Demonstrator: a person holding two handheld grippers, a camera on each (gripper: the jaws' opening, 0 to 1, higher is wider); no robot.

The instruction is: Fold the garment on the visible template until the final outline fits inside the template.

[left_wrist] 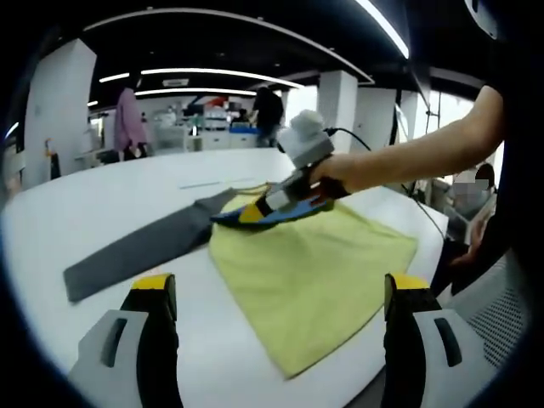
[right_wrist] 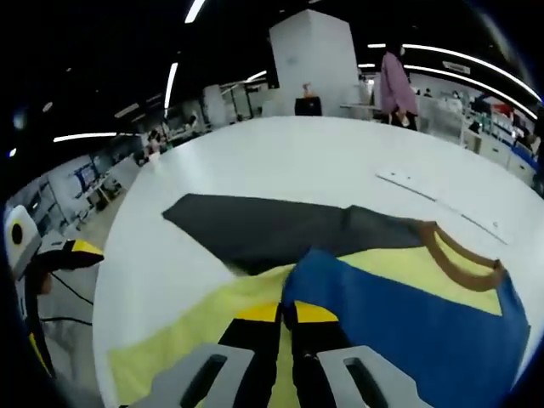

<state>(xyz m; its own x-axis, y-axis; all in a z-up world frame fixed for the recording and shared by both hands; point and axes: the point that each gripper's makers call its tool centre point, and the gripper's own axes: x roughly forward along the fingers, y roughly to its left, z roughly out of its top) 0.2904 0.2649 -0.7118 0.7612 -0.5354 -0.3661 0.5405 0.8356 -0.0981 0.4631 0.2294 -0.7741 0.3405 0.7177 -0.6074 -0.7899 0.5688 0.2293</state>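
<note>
A garment lies on the white table (left_wrist: 76, 204): yellow body (left_wrist: 314, 263), long grey sleeve (left_wrist: 136, 251), blue panel (right_wrist: 408, 327) and brown collar (right_wrist: 455, 259). My right gripper (right_wrist: 285, 313) has its jaws pressed together on the fabric edge where yellow meets blue. In the left gripper view a person's hand holds that right gripper (left_wrist: 255, 211) low over the garment's far side, with a blue fold lifted at its tips. My left gripper (left_wrist: 279, 289) stands open with nothing between its jaws, near the garment's front edge. It also appears as the left gripper (right_wrist: 81, 249) at the table's left rim.
Thin pale line marks (right_wrist: 425, 191) run across the table beyond the collar. The table's near edge (left_wrist: 374, 374) curves close to the yellow hem. A person's arm (left_wrist: 416, 153) reaches in from the right. People and desks (left_wrist: 127, 119) stand far behind.
</note>
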